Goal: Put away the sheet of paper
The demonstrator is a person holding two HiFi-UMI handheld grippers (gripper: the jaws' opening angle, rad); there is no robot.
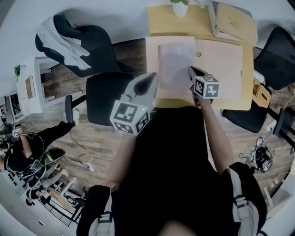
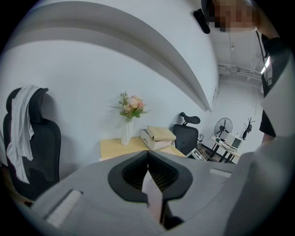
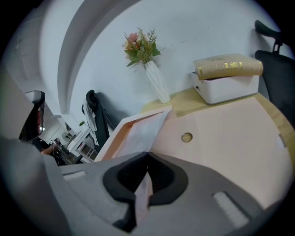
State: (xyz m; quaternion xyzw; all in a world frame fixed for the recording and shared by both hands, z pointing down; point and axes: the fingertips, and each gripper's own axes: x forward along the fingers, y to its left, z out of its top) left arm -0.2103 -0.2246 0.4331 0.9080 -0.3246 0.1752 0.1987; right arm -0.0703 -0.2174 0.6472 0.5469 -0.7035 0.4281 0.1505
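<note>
A white sheet of paper (image 1: 175,62) lies over the left half of an open pink folder (image 1: 221,69) on the wooden desk (image 1: 161,23). My left gripper (image 1: 153,76) is at the sheet's left edge, and my right gripper (image 1: 190,69) is at its right edge. In the left gripper view the jaws of the left gripper (image 2: 148,156) are shut with a pale strip of the sheet (image 2: 152,193) between them. In the right gripper view the right gripper (image 3: 147,157) is shut on the sheet (image 3: 138,133), which runs forward along the folder (image 3: 226,133) beside its raised left edge.
A white vase of flowers (image 1: 179,7) and a white box with a tan pad on it (image 1: 233,20) stand at the desk's far side. Black office chairs stand at the left (image 1: 106,99) and at the right (image 1: 276,55). The folder has a snap button (image 3: 186,137).
</note>
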